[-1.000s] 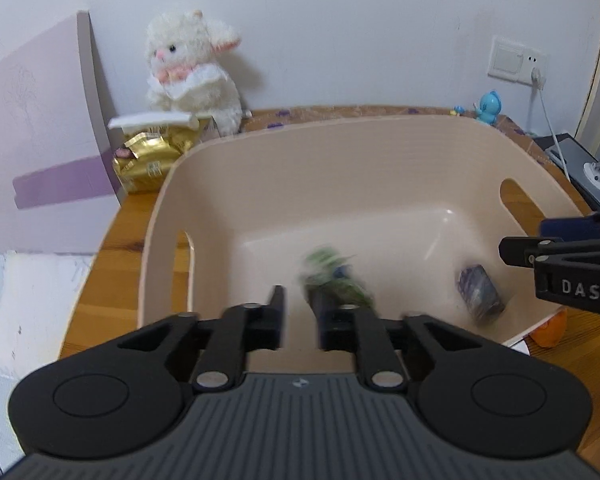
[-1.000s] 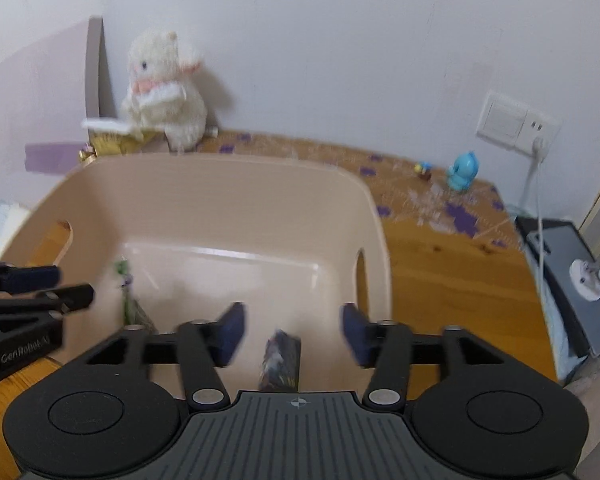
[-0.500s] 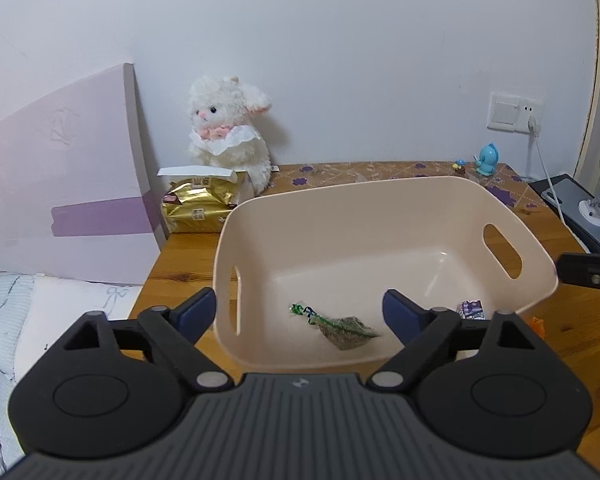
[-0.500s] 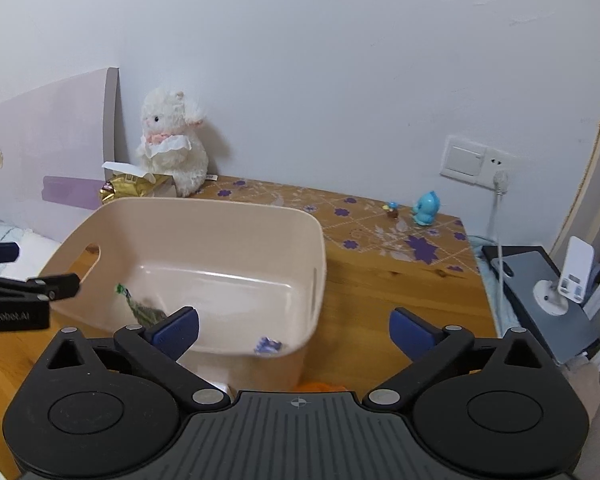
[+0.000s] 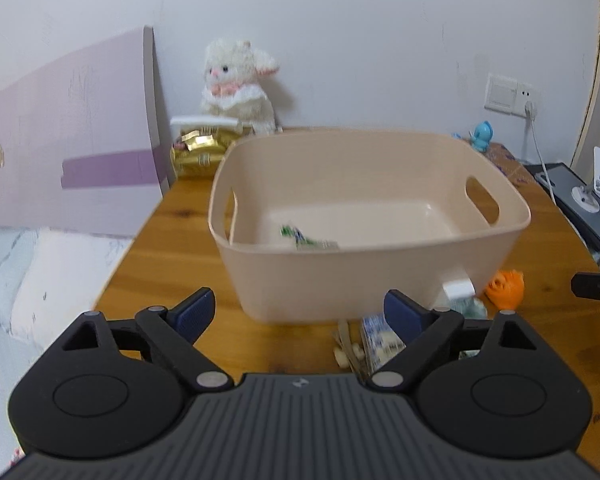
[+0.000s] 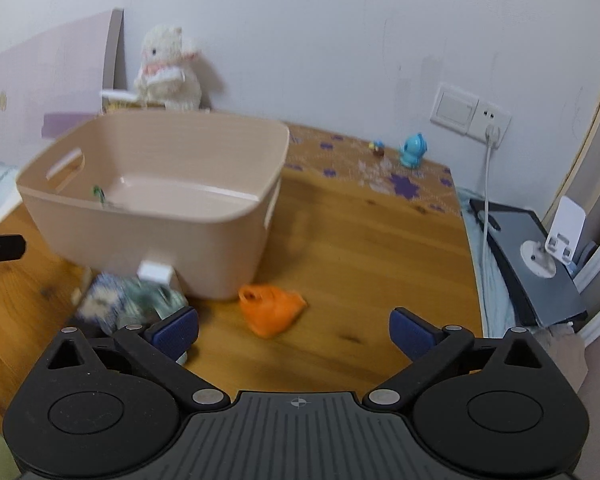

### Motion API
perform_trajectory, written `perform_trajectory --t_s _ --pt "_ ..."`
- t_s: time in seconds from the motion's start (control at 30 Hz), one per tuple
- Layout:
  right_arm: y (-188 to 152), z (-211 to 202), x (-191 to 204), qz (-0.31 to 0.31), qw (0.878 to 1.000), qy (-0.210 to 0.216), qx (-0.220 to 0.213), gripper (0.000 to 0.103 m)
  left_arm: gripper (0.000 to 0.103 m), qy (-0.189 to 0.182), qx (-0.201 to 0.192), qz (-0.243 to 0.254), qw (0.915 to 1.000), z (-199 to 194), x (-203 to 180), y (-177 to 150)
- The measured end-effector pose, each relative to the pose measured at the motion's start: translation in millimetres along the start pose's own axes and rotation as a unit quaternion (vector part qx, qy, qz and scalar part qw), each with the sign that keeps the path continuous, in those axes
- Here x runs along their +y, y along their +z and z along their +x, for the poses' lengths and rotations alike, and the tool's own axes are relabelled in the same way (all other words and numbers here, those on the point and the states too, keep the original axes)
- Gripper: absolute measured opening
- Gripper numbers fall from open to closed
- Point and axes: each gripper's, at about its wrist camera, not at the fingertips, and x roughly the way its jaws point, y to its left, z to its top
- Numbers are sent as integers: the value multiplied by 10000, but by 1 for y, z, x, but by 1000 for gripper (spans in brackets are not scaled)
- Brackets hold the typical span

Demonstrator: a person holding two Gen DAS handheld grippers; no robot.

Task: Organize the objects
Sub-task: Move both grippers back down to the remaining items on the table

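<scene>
Bin (image 5: 380, 272) sits on the surface (image 6: 360, 232), one packet (image 5: 306, 240) inside at its near left. Loose packets (image 6: 128, 300) lie against its near wall, the crumpled wrapper (image 6: 272, 308) to their right. Plush toy (image 5: 236, 88) stands behind the bin, far left; small figurine (image 6: 412, 152) far right.

The packets (image 6: 128, 300) heaped at my bin's (image 6: 160, 236) near wall are too blurred to read, and my right gripper's (image 6: 294, 330) finger (image 6: 172, 330) at nine o'clock covers part. A green wrapper (image 5: 300, 238) inside shows only above the rim.
</scene>
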Motion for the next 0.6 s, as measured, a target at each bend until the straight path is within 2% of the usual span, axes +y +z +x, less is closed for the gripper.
perform_trajectory --t_s 0.27,0.6 --pt "-22 34 -10 -213 9993 243 181 103 92 -28 490 -44 9988 21 -17 -29" --pt "-34 80 -9 -204 9988 450 53 103 92 -252 1023 -346 9938 57 -37 -40"
